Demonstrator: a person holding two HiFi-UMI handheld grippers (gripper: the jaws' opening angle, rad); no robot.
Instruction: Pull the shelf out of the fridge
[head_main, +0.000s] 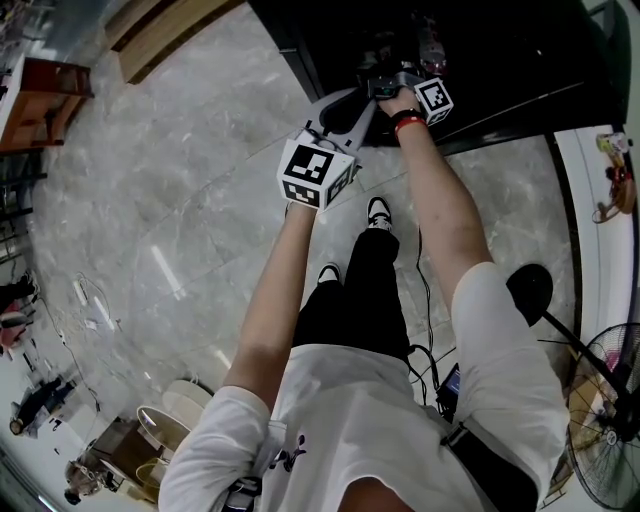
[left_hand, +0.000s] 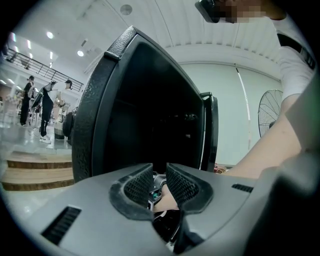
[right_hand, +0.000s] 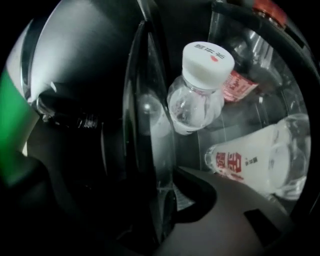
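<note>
The black fridge (head_main: 500, 60) stands at the top of the head view, with its dark inside (left_hand: 150, 115) facing the left gripper view. My right gripper (head_main: 395, 75) reaches into it. In the right gripper view the clear shelf's front edge (right_hand: 150, 140) runs between the jaws of my right gripper (right_hand: 160, 200), and the ribbed pad (right_hand: 184, 197) lies against it. On the shelf are a white-capped water bottle (right_hand: 200, 90) and a bottle with a red print (right_hand: 255, 165). My left gripper (head_main: 345, 108) hovers just outside the fridge. Its pads (left_hand: 137, 184) stand a narrow gap apart with nothing between them.
A red-capped bottle (right_hand: 270, 7) shows deeper inside the fridge. A standing fan (head_main: 605, 420) and a cable (head_main: 425, 300) are at the person's right. Wooden steps (head_main: 160, 30) lie at the far left. People and mannequins (left_hand: 45, 105) stand in the background.
</note>
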